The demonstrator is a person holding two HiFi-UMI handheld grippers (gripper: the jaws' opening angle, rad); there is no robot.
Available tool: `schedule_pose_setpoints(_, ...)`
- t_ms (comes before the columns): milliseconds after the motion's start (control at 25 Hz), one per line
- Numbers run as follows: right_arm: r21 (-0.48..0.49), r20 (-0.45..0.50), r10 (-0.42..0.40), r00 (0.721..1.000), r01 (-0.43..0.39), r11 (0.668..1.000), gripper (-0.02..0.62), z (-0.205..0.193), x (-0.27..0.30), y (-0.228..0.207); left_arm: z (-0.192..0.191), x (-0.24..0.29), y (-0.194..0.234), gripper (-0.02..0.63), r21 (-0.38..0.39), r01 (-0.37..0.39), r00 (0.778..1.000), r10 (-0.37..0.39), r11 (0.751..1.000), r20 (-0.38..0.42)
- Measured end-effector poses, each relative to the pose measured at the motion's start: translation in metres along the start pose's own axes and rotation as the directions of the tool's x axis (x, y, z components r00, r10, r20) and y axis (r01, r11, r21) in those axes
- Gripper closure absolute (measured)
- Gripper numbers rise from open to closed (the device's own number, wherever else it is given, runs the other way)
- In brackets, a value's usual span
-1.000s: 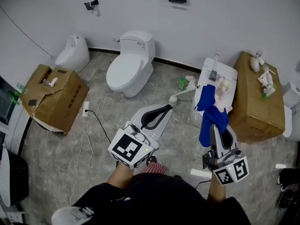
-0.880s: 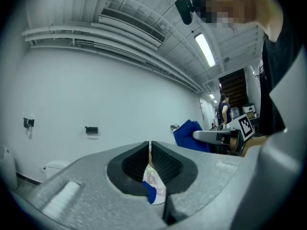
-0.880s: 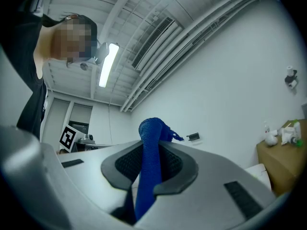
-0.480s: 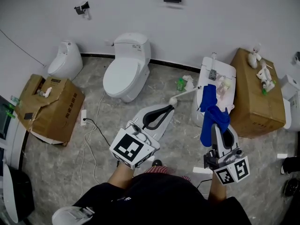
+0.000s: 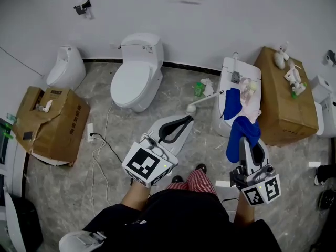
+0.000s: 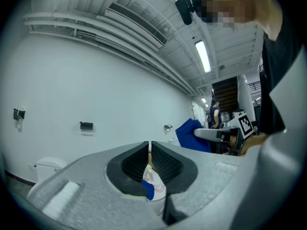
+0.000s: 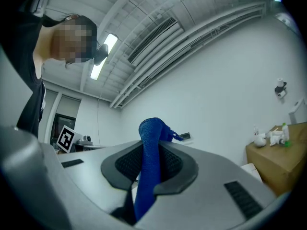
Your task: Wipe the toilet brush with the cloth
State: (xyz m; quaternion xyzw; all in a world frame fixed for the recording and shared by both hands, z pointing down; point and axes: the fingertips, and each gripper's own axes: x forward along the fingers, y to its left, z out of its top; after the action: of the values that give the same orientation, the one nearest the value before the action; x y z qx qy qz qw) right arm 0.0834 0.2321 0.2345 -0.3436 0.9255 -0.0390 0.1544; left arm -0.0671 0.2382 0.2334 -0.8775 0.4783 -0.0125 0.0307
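Observation:
In the head view my left gripper (image 5: 188, 118) is shut on the near end of the white toilet brush (image 5: 206, 102), whose thin handle slants up and right toward a white fixture (image 5: 247, 72). In the left gripper view the jaws (image 6: 150, 150) are shut, with a thin white sliver pinched at their tips. My right gripper (image 5: 244, 139) is shut on a blue cloth (image 5: 240, 133) that hangs over its tips to the right of the brush. The cloth (image 7: 149, 162) runs up between the pads. More blue cloth (image 5: 231, 104) lies on the fixture; I cannot tell whether it is joined.
A white toilet (image 5: 134, 75) and a small white urinal (image 5: 64, 67) stand by the back wall. Cardboard boxes sit at the left (image 5: 50, 122) and right (image 5: 286, 96), the right one with small items on top. A cable (image 5: 102, 135) trails over the floor. A green bottle (image 5: 199, 88) stands near the fixture.
The room has slid left and up in the head view as the person moved. Both grippers keep their holds, and a red-checked leg now shows more below them.

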Motion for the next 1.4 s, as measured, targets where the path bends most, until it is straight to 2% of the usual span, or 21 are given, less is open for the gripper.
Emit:
schedule_pose_setpoints(160, 0.001, -0.007, -0.021, 1.000, 0.021, 1.000, 0.531, -0.004, 0.002, -0.009, -0.003, 0.006, 0.001, 0.598, 0.016, 0.015, 1.000, -0.014, 1.000, -0.023)
schedule_pose_setpoints(280, 0.005, 0.001, -0.011, 1.000, 0.011, 1.000, 0.531, -0.006, 0.013, -0.013, -0.004, 0.010, 0.011, 0.598, 0.006, 0.006, 1.000, -0.006, 1.000, -0.011)
schedule_pose_setpoints(720, 0.025, -0.001, 0.023, 1.000, -0.023, 0.999, 0.531, -0.019, 0.074, -0.044, -0.010, 0.039, 0.067, 0.598, 0.008, -0.036, 0.999, 0.036, 0.999, -0.020)
schedule_pose_setpoints(1120, 0.049, -0.013, 0.023, 1.000, -0.023, 0.999, 0.531, -0.035, 0.135, -0.092, -0.033, 0.082, 0.122, 0.598, 0.010, -0.052, 0.995, 0.053, 0.999, -0.087)
schedule_pose_setpoints(1240, 0.050, -0.015, 0.032, 0.999, -0.031, 0.998, 0.531, -0.040, 0.156, -0.102, -0.026, 0.097, 0.139, 0.598, -0.004, -0.055, 0.998, 0.055, 0.998, -0.044)
schedule_pose_setpoints(1400, 0.047, -0.019, 0.032, 0.999, -0.031, 0.998, 0.531, -0.042, 0.179, -0.118, -0.028, 0.117, 0.159, 0.598, -0.017, -0.057, 0.997, 0.056, 0.998, -0.049)
